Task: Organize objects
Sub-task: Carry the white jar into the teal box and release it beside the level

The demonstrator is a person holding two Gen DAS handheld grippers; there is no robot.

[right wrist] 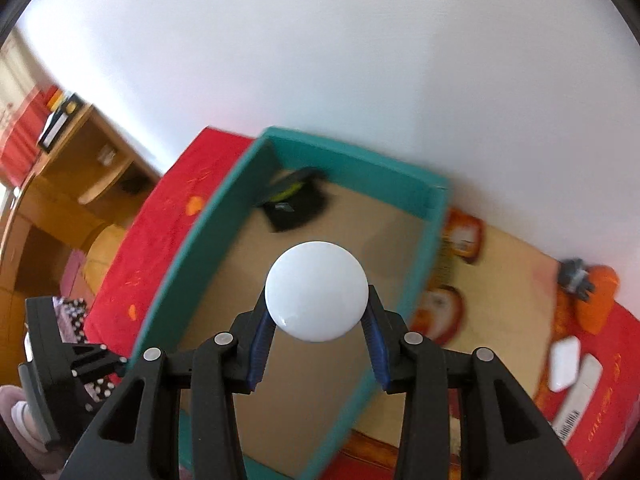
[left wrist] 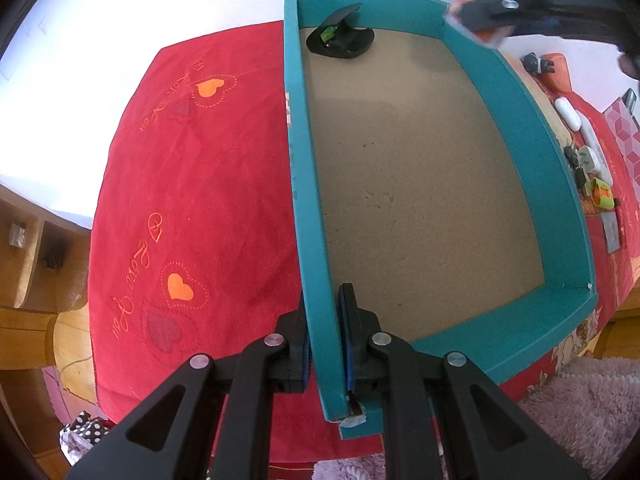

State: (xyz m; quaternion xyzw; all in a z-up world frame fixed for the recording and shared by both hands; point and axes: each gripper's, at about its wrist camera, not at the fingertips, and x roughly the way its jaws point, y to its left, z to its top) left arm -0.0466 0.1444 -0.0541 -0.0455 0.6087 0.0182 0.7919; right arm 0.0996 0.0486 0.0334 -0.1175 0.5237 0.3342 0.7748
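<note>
A teal box with a brown cardboard floor lies on a red cloth. My left gripper is shut on the box's left wall near its front corner. A black open case with something green inside sits in the box's far left corner; it also shows in the right wrist view. My right gripper is shut on a round white glossy object and holds it above the box. The right gripper appears blurred at the top right of the left wrist view.
Right of the box on the cloth lie a white case, a white plug, a green-orange item and a small dark figure. Wooden furniture stands at the left. A fluffy rug is below.
</note>
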